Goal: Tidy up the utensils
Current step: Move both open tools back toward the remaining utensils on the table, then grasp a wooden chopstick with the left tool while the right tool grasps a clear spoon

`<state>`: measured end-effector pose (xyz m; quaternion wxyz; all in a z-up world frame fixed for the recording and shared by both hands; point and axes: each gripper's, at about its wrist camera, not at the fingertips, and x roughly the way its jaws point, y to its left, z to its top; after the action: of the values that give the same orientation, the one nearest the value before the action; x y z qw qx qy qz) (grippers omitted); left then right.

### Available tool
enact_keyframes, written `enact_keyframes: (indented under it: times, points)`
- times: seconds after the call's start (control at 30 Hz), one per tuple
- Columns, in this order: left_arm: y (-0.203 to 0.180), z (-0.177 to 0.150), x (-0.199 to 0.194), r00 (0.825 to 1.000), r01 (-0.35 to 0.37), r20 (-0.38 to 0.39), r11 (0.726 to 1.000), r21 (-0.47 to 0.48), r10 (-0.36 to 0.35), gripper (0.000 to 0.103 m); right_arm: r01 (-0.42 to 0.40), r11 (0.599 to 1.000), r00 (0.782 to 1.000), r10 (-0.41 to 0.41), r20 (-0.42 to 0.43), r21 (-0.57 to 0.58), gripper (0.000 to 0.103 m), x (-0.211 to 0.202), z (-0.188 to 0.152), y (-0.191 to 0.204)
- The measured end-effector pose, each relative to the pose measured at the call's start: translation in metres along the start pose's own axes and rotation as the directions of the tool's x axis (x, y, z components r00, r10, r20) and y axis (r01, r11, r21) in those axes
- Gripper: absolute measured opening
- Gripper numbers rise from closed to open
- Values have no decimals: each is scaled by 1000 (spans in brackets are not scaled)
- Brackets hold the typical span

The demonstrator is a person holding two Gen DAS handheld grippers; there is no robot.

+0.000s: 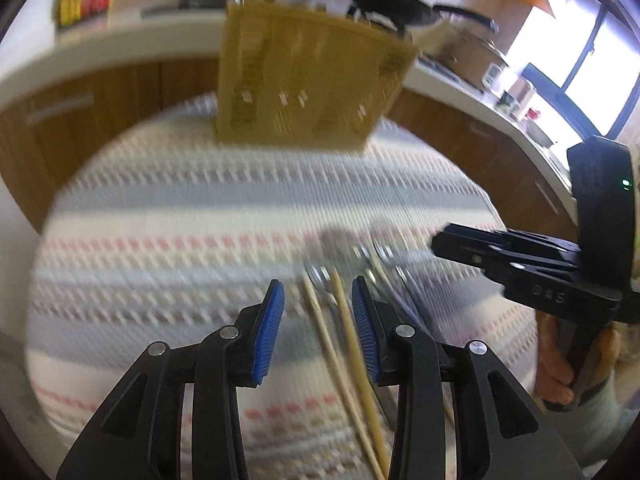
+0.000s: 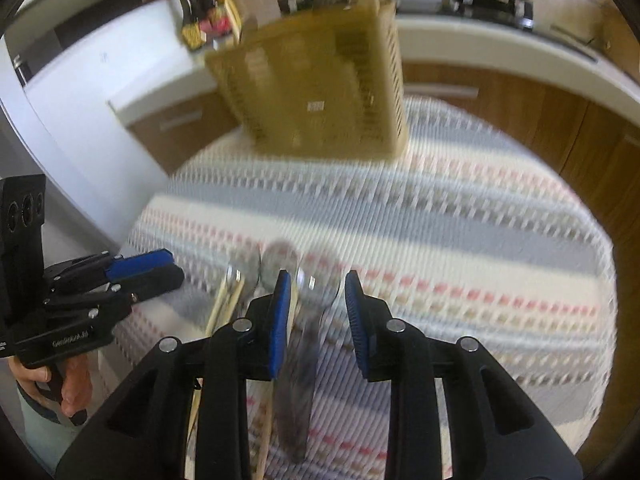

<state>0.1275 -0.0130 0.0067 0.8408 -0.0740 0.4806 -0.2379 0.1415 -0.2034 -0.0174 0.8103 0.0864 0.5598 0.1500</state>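
Observation:
A tan slotted utensil holder (image 1: 308,80) stands at the far side of the striped cloth; it also shows in the right wrist view (image 2: 320,92). Wooden chopsticks (image 1: 348,344) and blurred metal spoons (image 1: 360,256) lie on the cloth. My left gripper (image 1: 318,304) is open, its jaws on either side of the chopsticks. My right gripper (image 2: 314,300) is open over metal spoons (image 2: 308,284), with chopsticks (image 2: 226,304) to its left. Each gripper shows in the other's view, the right one (image 1: 520,268) and the left one (image 2: 120,276). Both frames are motion-blurred.
The striped tablecloth (image 1: 200,220) covers the table. Behind it runs a white counter (image 1: 100,48) with wooden cabinets, a black pan (image 1: 392,0) and jars (image 1: 516,92). A white appliance (image 2: 88,92) stands at the left in the right wrist view.

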Motion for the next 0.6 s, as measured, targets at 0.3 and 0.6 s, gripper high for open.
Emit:
enact_keyframes:
  times: [0.3,0.6]
  points:
    - [-4,-17,32,988,-70,-137,997,38,75,33,-12,1000,989,16,-149,25,25,29,-6,-6]
    - [-18,-10,43,972,-157,-159,981,113,174,30,80,995,981,-90,-170,-65,25,44,-2,18]
